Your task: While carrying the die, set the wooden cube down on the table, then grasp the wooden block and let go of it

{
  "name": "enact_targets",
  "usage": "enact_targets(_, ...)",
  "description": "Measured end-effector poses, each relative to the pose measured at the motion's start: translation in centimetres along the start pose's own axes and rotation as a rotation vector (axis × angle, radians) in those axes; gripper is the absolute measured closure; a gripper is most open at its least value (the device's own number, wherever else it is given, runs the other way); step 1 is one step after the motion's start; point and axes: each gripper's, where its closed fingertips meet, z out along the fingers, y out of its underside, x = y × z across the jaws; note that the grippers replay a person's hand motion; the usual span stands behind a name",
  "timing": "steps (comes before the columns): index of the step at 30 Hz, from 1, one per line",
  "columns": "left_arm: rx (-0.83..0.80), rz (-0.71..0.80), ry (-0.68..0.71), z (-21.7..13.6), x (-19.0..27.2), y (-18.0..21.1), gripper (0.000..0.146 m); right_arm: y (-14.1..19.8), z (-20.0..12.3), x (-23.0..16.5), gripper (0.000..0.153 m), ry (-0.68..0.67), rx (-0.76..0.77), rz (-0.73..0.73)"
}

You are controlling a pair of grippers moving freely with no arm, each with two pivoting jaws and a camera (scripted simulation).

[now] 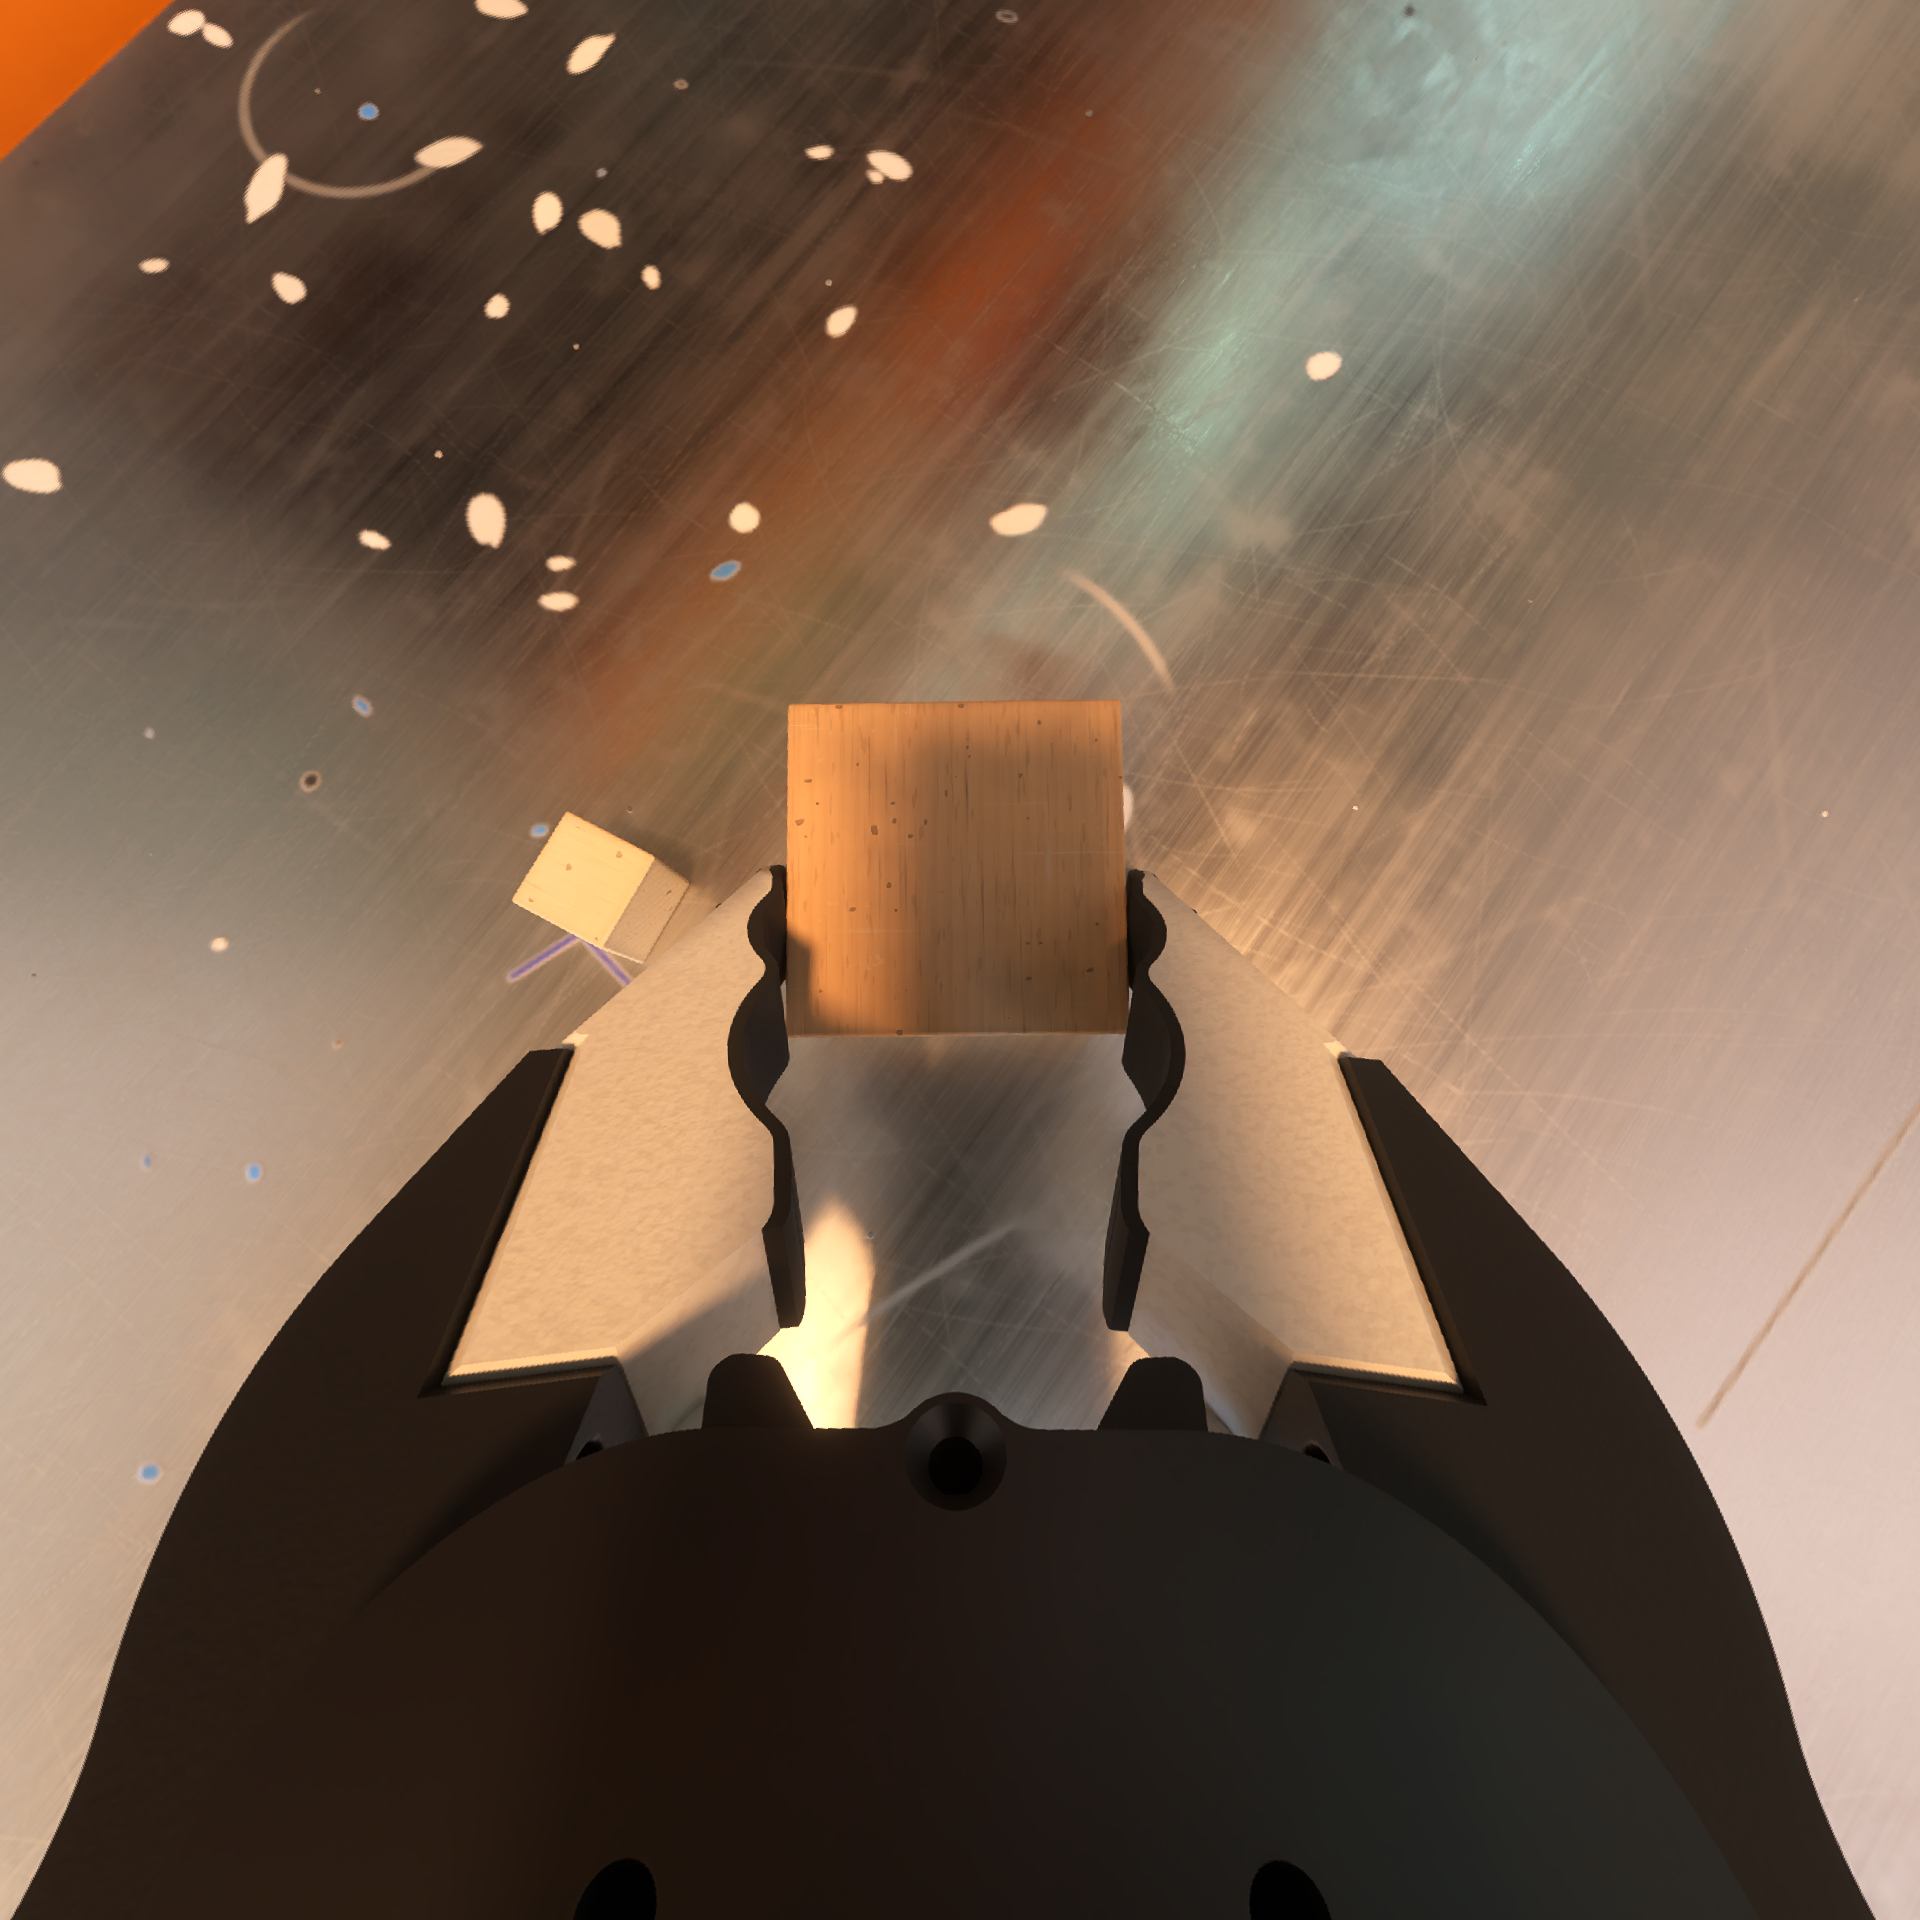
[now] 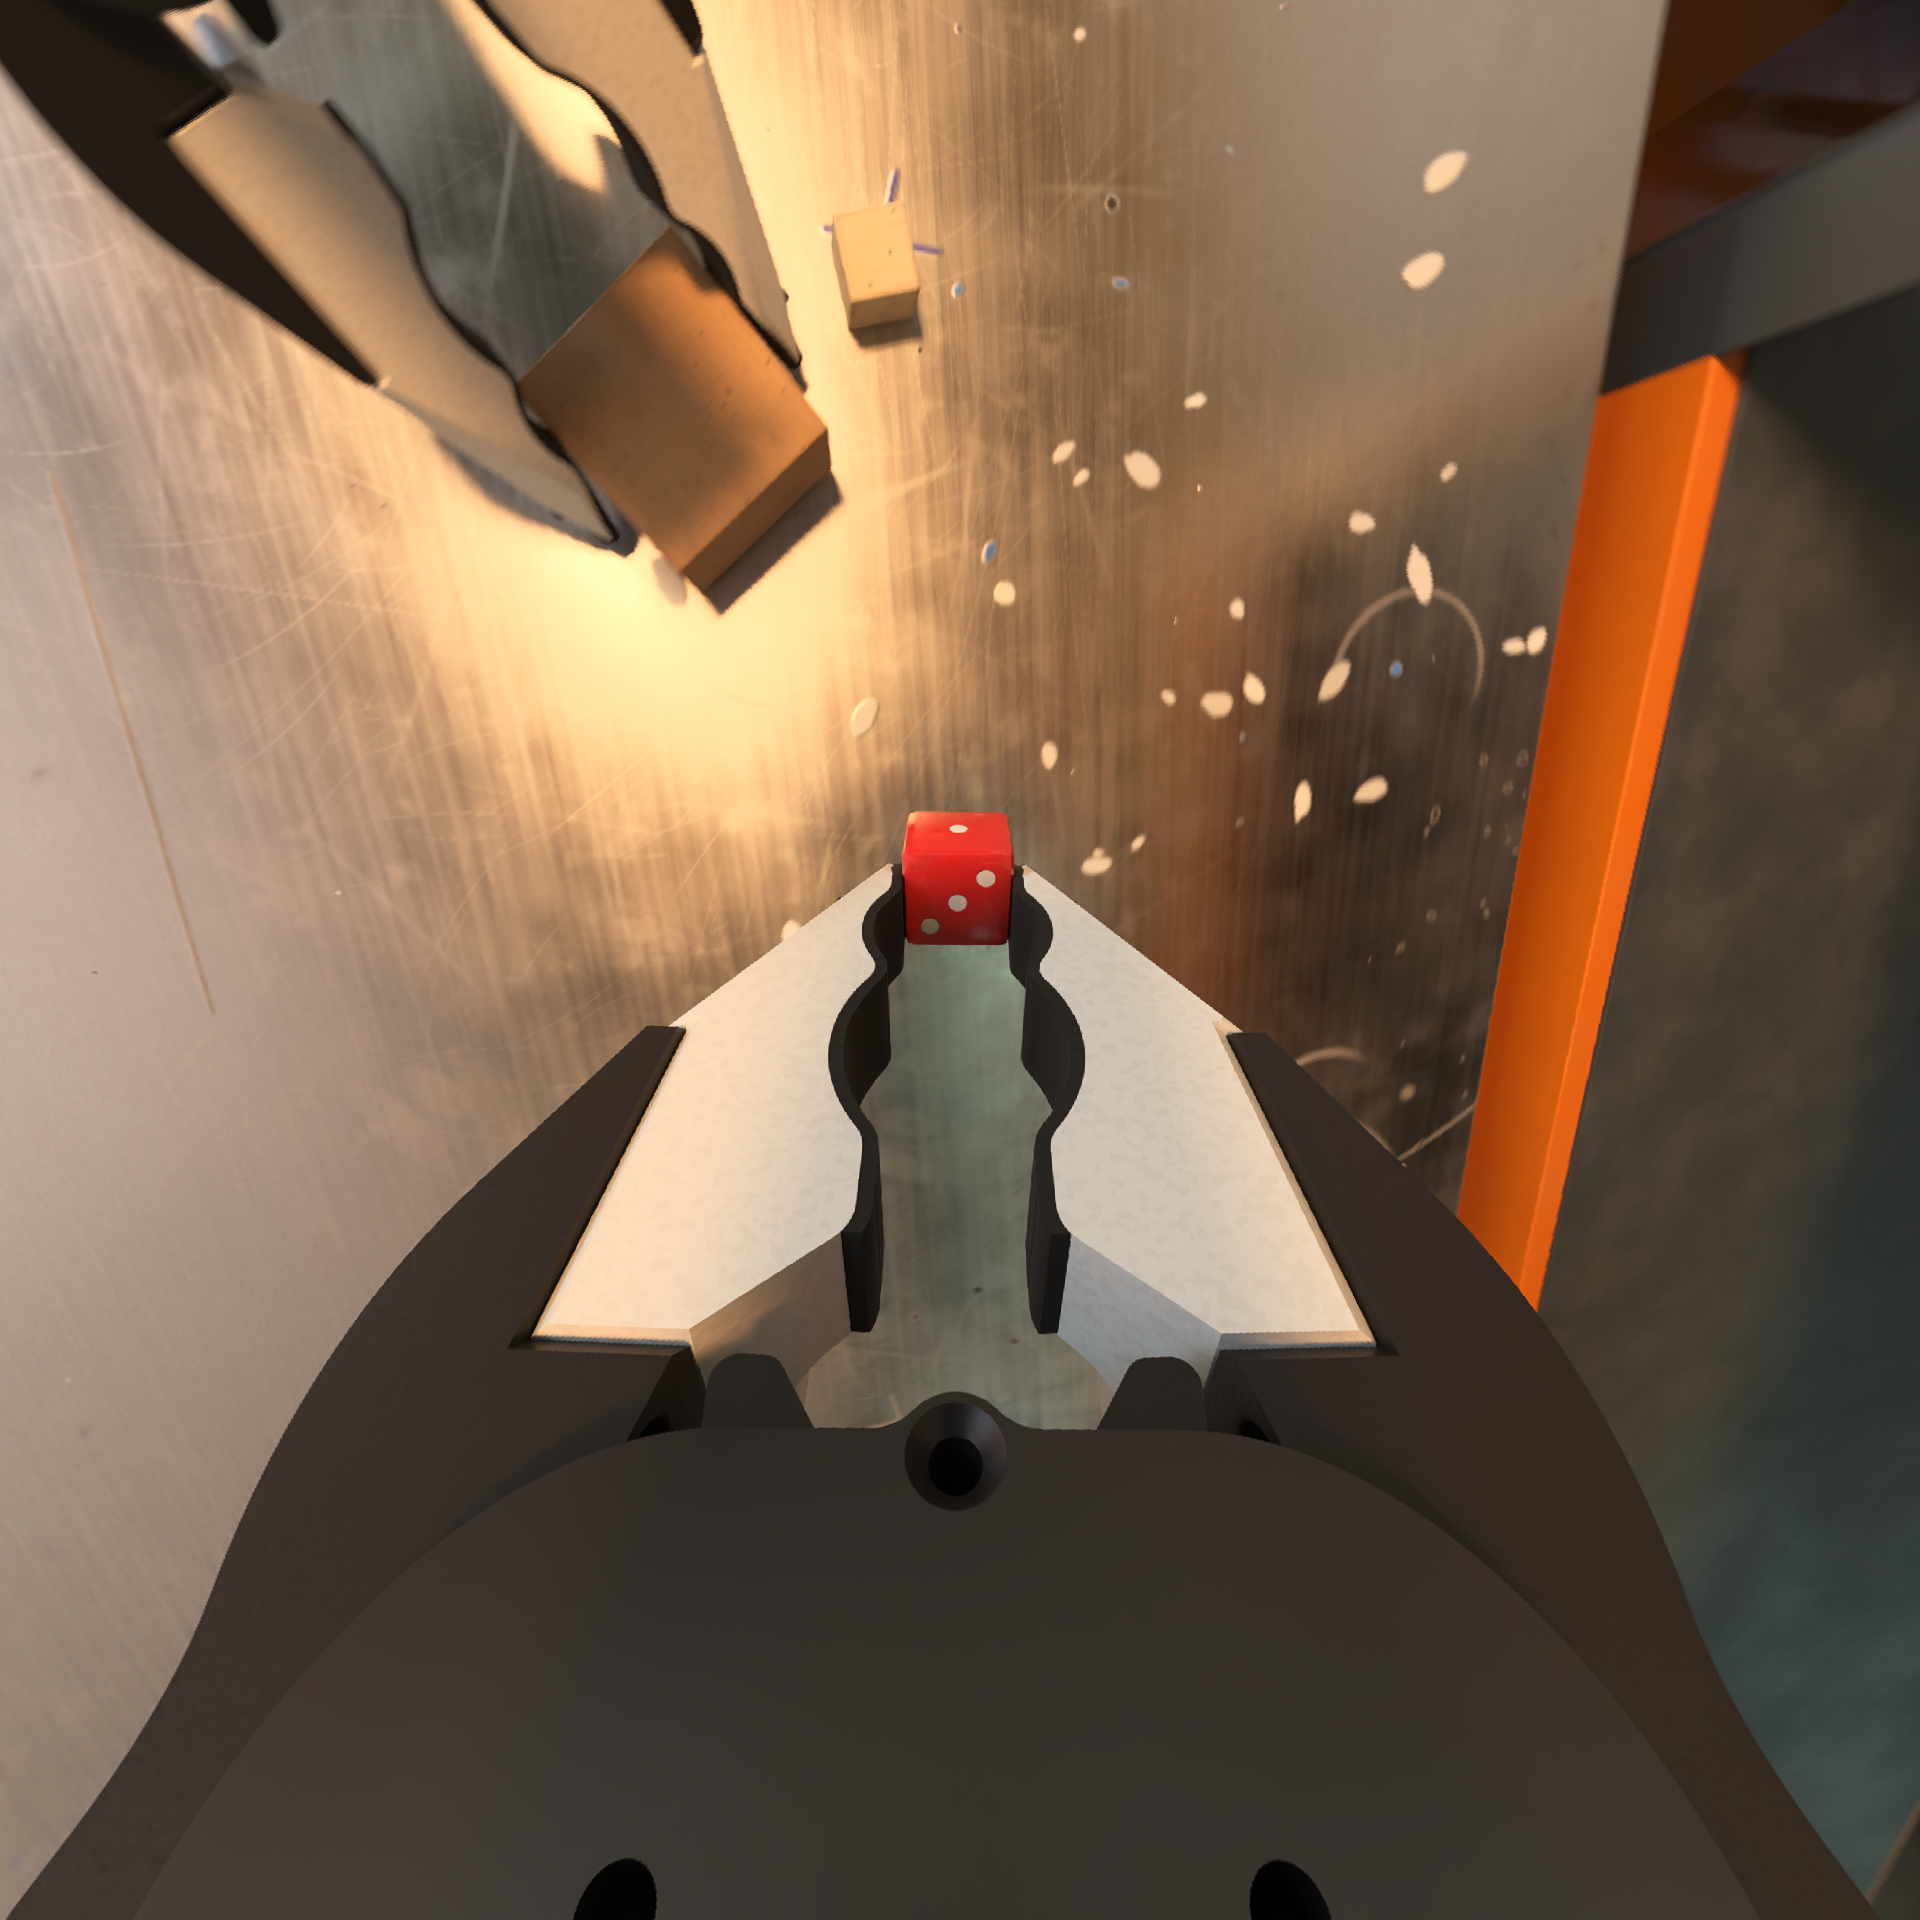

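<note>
My left gripper [image 1: 956, 888] is shut on a large brown wooden block [image 1: 956, 831], gripped at its near end between the fingertips. In the right wrist view the left gripper [image 2: 707, 447] and the block [image 2: 686, 426] sit at the upper left, low over the table with the block's shadow close beside it. A small pale wooden cube [image 1: 597, 883] lies free on the table just left of the left fingers; it also shows in the right wrist view [image 2: 878, 265]. My right gripper [image 2: 956, 899] is shut on a red die [image 2: 956, 878] with white pips, held above the table.
The table [image 2: 416, 831] is scratched metal with pale paint spots and a glare patch. An orange frame [image 2: 1600, 727] runs along its right edge, with a dark bar [image 2: 1766, 281] beyond it. The orange edge also shows at the far left corner [image 1: 52, 52].
</note>
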Motion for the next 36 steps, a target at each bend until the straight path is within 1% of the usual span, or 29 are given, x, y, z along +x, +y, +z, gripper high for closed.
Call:
enact_targets(3, 0.007, -0.002, -0.001, 0.0, 0.0, 0.0, 0.082, -2.3, 2.2, 1.2, 0.134, -0.069, -0.066, -0.045)
enact_targets(5, 0.012, -0.005, -0.004, 0.0, 0.0, 0.0, 0.082, -3.2, 3.4, 1.5, 0.134, -0.096, -0.105, -0.065)
enact_targets(8, 0.016, -0.009, -0.008, 0.0, 0.0, 0.0, 0.082, -4.1, 4.4, 1.4, 0.134, -0.133, -0.140, -0.080)
enact_targets(14, 0.017, -0.008, -0.009, 0.0, 0.0, -0.1, 0.082, -5.0, 4.8, 1.0, 0.134, -0.172, -0.182, -0.101)
enact_targets(16, 0.020, -0.007, -0.007, 0.1, 0.0, -0.1, 0.082, -5.1, 4.7, 1.0, 0.134, -0.165, -0.187, -0.109)
enact_targets(24, 0.022, -0.005, -0.005, 0.1, 0.0, -0.1, 0.082, -5.3, 5.1, -0.2, 0.134, -0.204, -0.166, -0.112)
enact_targets(31, 0.023, -0.006, -0.005, 0.1, 0.0, -0.1, 0.082, -5.6, 5.5, -0.6, 0.134, -0.201, -0.177, -0.136)
enact_targets(36, 0.023, -0.006, -0.005, 0.1, 0.0, -0.1, 0.082, -5.3, 5.5, 0.3, 0.134, -0.181, -0.194, -0.137)
